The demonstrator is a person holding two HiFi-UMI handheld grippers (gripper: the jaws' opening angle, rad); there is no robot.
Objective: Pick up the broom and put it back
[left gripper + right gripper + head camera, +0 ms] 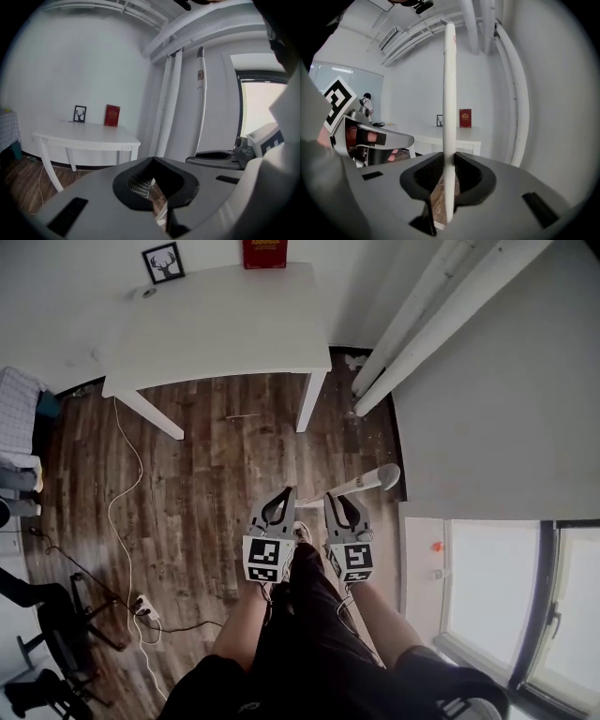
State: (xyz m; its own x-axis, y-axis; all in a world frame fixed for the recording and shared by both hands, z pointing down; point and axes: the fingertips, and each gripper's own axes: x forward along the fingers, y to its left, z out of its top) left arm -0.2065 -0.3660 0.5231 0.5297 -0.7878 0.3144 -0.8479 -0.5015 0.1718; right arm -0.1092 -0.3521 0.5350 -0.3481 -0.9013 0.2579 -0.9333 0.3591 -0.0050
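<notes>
The broom's white handle (361, 484) stands upright close to the white wall, its rounded top end toward me in the head view. My right gripper (330, 497) is shut on it. In the right gripper view the handle (449, 84) runs straight up between the dark pads of the right gripper (449, 157). My left gripper (284, 493) hangs just left of the right one, shut, tips together, with nothing in it. From the left gripper (152, 160) the handle (200, 93) shows upright to the right. The broom's head is hidden.
A white table (216, 324) stands ahead with a framed picture (163, 261) and a red book (263, 253) on it. White pipes (441, 315) run along the wall at right. A cable and power strip (142, 607) lie on the wooden floor at left, near a black chair (56, 624).
</notes>
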